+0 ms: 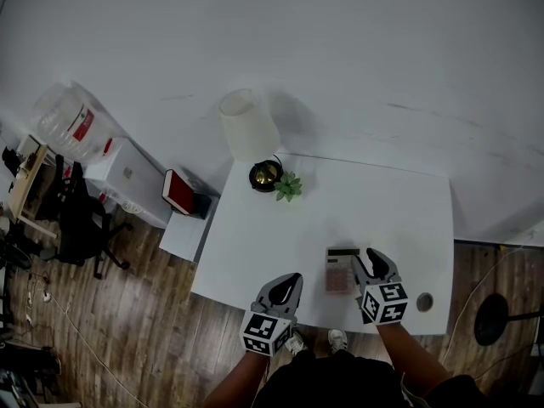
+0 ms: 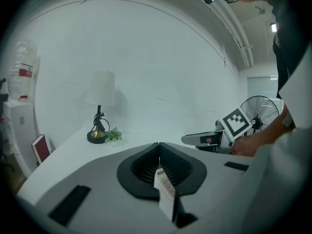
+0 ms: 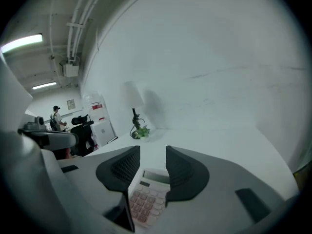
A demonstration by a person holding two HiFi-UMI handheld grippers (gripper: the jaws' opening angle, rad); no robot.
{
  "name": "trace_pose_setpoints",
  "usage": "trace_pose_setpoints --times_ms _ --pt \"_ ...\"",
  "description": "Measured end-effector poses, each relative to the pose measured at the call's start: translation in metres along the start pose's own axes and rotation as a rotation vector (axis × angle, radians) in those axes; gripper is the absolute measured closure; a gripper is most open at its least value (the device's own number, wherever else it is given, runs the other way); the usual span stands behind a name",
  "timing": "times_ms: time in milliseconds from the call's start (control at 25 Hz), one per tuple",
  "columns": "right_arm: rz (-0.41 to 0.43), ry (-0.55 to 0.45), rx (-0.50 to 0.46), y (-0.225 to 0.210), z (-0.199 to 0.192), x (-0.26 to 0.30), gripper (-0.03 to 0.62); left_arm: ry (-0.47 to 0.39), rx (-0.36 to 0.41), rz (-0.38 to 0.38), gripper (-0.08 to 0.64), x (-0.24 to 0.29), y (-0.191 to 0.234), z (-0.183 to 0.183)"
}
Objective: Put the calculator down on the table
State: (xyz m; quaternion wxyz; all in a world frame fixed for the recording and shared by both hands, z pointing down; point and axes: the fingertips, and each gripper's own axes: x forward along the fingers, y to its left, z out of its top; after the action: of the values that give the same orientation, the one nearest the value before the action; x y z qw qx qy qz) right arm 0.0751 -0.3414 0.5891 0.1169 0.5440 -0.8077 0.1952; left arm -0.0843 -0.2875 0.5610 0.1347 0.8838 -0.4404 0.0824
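– Calculator [image 1: 340,272], flat pale-pink rectangular plastic with a dark display strip: where is it?
– Lying flat on the white rectangular counter [image 1: 387,198], near your edge, between your two tools. Neither one grips it.

– State of the right hand-held gripper [image 1: 367,258]?
– Jaws apart at a moderate width, with nothing pinched. In the right gripper view the calculator [image 3: 146,201] shows beneath the gap and is wider than it. Its keys are towards you and its display is away.

– Which way does it lie from that gripper?
– In the head view it is just to the gripper's left and below it. Its long axis runs away from you, roughly parallel to the jaws. Your right hand is plainly the nearer one.

– And the left hand-held gripper [image 1: 291,279]?
– It is on the calculator's other side, apart from it, with its jaws closed tip to tip. A pale strip shows low in the slot; I cannot tell what it is.

– Verdict?
– The put-down looks complete. Judged remaining: withdraw your right hand without brushing the near end.
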Motion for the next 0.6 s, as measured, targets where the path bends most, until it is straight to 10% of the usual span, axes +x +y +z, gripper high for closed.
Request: trace_pose_setpoints --times_ms 240,600 --pt "0.040 -0.171 -0.048 0.025 0.059 -0.040 0.570 -0.026 -0.002 0.023 0.540 -0.004 -0.003 0.016" --pt "0.075 -0.378 -0.214 0.055 0.105 -0.096 0.575 -0.096 0.010 0.015 0.540 -0.010 -0.021 0.044"
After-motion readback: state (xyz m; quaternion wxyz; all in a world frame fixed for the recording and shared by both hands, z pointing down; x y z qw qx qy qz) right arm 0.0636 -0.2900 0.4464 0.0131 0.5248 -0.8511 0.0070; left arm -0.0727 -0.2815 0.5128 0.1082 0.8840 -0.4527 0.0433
